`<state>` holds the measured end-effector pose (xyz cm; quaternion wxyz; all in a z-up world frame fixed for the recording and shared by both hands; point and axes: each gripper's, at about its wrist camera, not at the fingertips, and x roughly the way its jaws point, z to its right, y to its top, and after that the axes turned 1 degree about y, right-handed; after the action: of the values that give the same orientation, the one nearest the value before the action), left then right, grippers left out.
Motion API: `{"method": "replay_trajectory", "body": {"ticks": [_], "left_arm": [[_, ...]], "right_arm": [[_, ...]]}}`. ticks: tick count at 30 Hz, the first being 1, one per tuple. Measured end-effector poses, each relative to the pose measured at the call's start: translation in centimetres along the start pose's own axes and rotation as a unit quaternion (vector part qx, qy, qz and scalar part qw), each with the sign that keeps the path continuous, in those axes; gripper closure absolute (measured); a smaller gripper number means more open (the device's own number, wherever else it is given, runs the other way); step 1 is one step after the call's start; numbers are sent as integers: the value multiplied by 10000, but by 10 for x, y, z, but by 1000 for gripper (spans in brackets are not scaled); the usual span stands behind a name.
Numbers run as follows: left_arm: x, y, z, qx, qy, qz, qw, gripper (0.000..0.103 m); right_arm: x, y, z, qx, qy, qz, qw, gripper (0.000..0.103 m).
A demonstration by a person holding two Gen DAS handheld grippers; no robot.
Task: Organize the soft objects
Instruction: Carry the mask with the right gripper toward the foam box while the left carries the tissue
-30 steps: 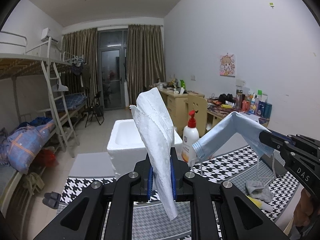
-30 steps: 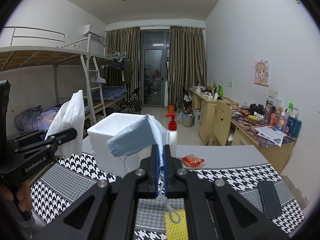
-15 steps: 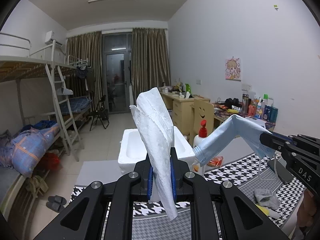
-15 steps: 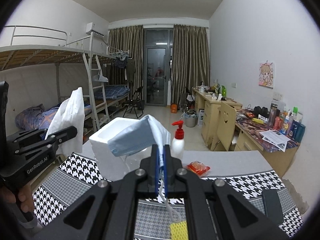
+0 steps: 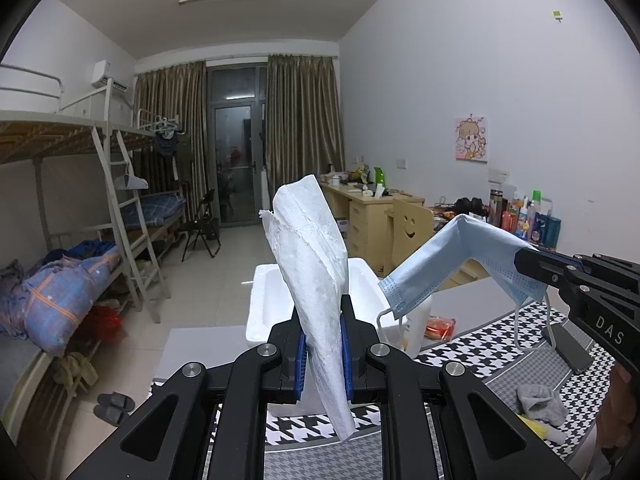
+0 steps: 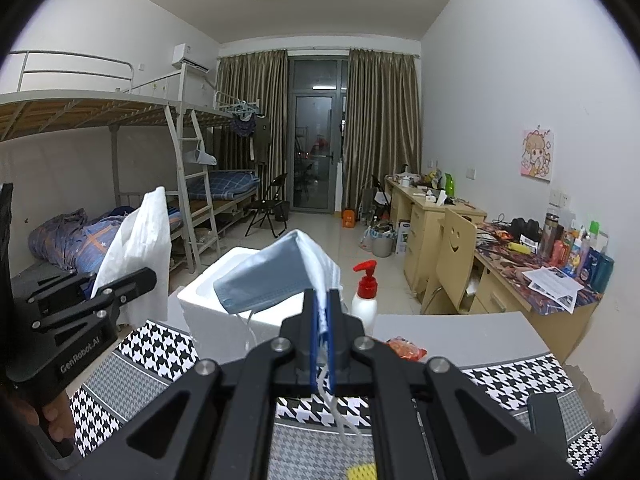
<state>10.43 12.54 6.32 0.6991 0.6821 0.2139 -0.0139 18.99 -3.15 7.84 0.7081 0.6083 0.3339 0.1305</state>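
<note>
We hold two grippers over a table with a black and white checked cloth (image 5: 472, 356).

Our left gripper (image 5: 323, 354) has its fingers squeezed tight on a white folded tissue (image 5: 312, 264). The tissue sticks up tall above the fingers, and its bottom tip hangs down below them.

Our right gripper (image 6: 320, 340) has its fingers pinched close on a blue face mask (image 6: 268, 276). The mask is folded over the top and leans to the left. Its white ear loops (image 6: 340, 416) dangle down below the fingers.

Behind both soft things sits a white foam box (image 6: 208, 304) on the table. Its top is open. Just beside the box stands a white pump bottle (image 6: 365, 292) with a red top. A grey sock (image 5: 540, 398) lies on the cloth, down low near our right gripper.
</note>
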Motion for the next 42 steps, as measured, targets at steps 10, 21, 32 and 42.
{"method": "replay_trajectory", "body": {"ticks": [10,21,32,42], "left_arm": [[8,1,-9,-23,134,-16,9999,88],[11,0,-25,-105,340,-25,9994,88],[12,-1,-35,-183,422,-56,9989,88],[11,-2,-38,-238,439,-86,9987,88]], "right_arm": [[17,11,-7,-87,20,-87,9999,97],[33,19,-14,-191,25,-150,9997,97],[49,27,-24,-258,99,-281,9992,97],[72,31,-27,-206,214,-510,9983,97]]}}
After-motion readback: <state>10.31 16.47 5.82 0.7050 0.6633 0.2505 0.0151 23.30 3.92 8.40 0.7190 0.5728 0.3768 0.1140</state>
